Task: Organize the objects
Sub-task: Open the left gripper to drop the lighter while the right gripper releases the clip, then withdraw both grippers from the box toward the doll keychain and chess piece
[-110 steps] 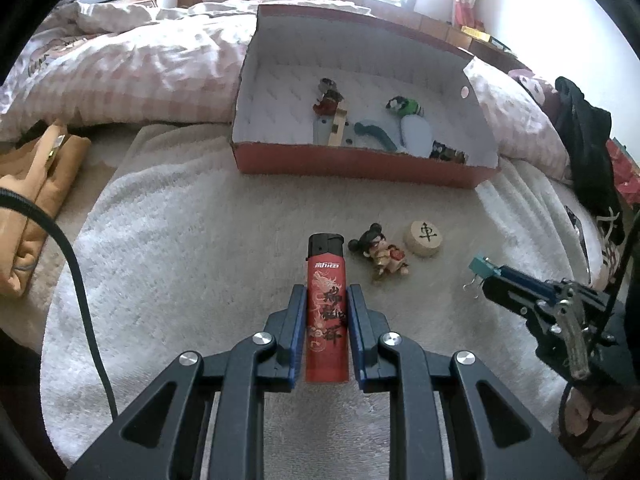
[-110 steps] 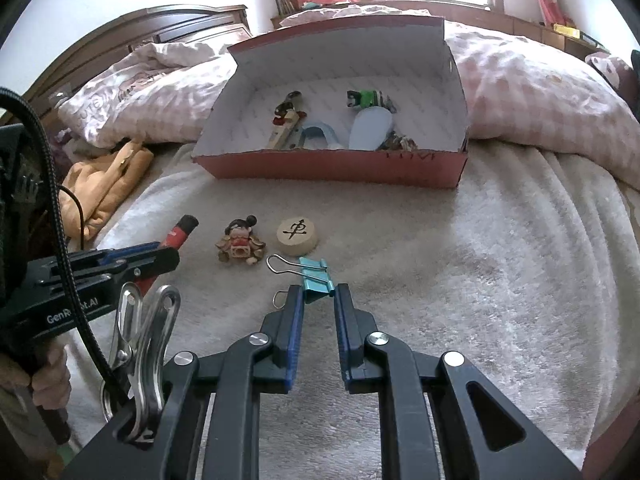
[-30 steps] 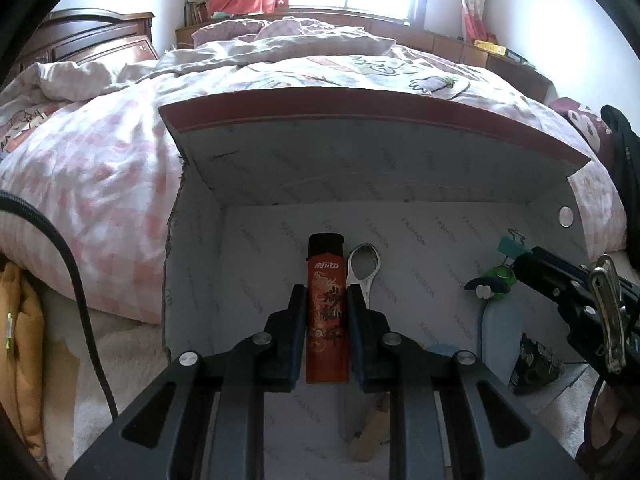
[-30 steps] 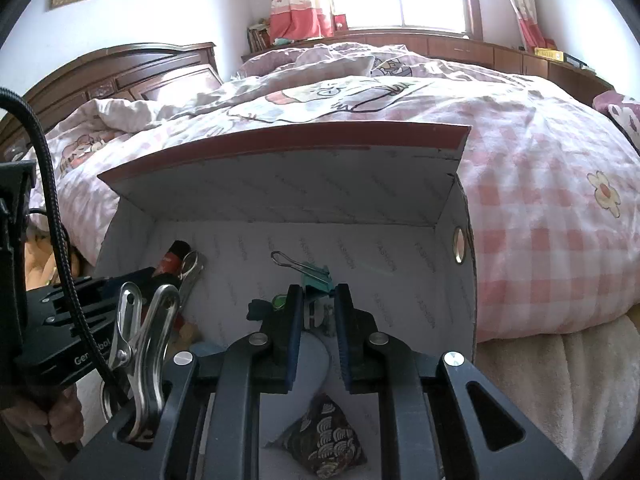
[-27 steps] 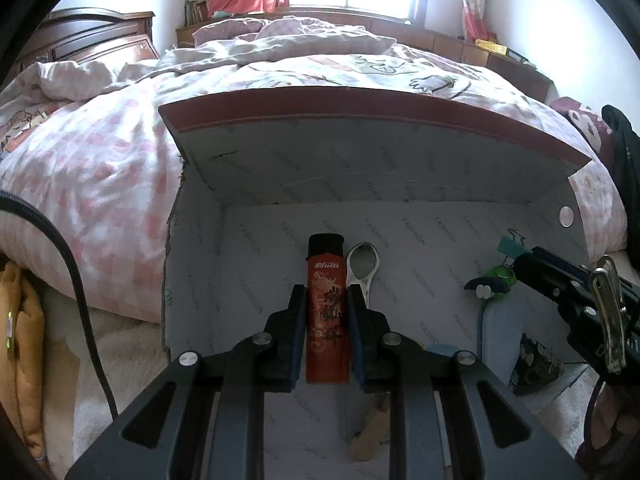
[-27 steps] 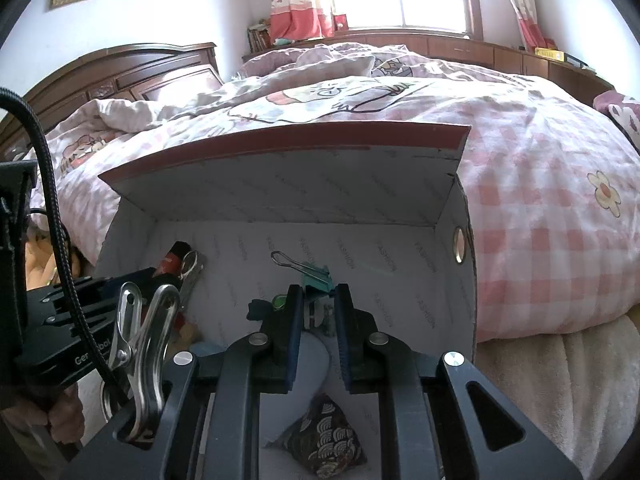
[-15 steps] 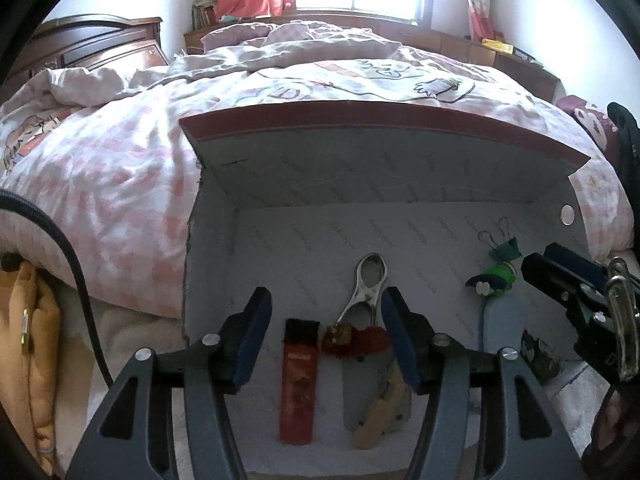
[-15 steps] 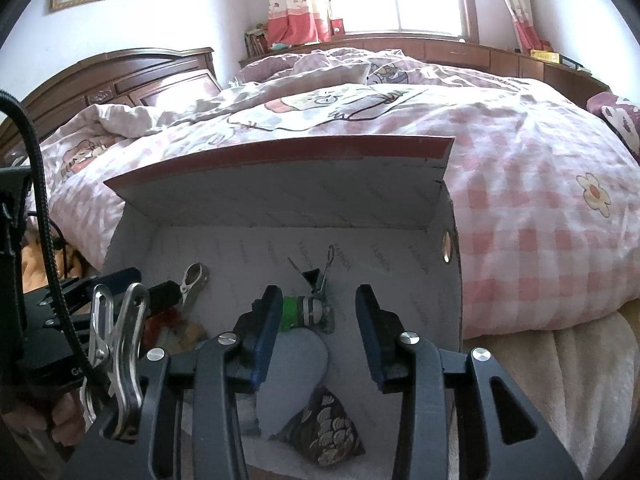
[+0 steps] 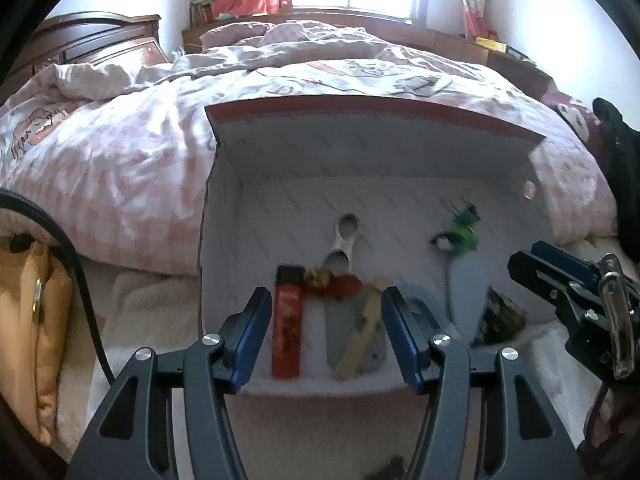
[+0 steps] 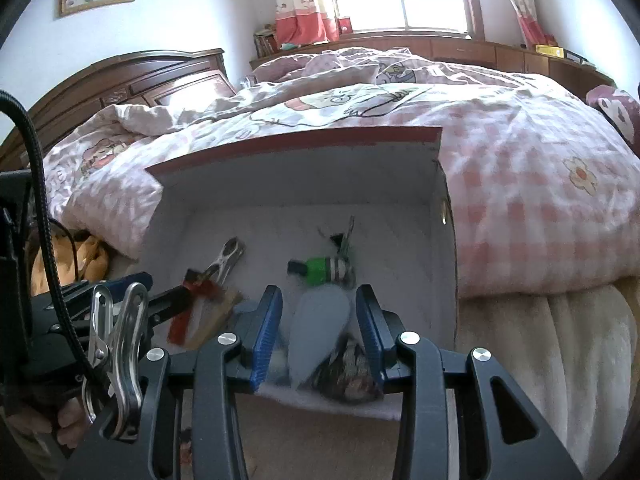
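Observation:
A red-rimmed cardboard box [image 9: 360, 106] with a white inside lies open on the bed. The red lighter [image 9: 286, 328] lies flat on its floor near the front left, beside a small red figure [image 9: 340, 284] and a metal clamp [image 9: 344, 236]. My left gripper [image 9: 325, 332] hangs open over the box's front edge, holding nothing. The teal binder clip [image 10: 345, 238] rests deep in the box behind a green toy [image 10: 324, 270]. My right gripper [image 10: 318, 328] is open above a pale blue oval piece [image 10: 320, 320], apart from it.
A pink checked quilt [image 10: 520, 220] is heaped behind and to the right of the box [image 10: 300, 140]. A cream fleece blanket [image 10: 560, 340] covers the near bed. A yellow bag [image 9: 36, 320] lies at the left. A dark patterned pouch [image 10: 352, 372] sits in the box's front right corner.
Both grippers have opened: the left let go of the lighter and the right let go of the binder clip, both now lying in the box. Both grippers drew back and up a little.

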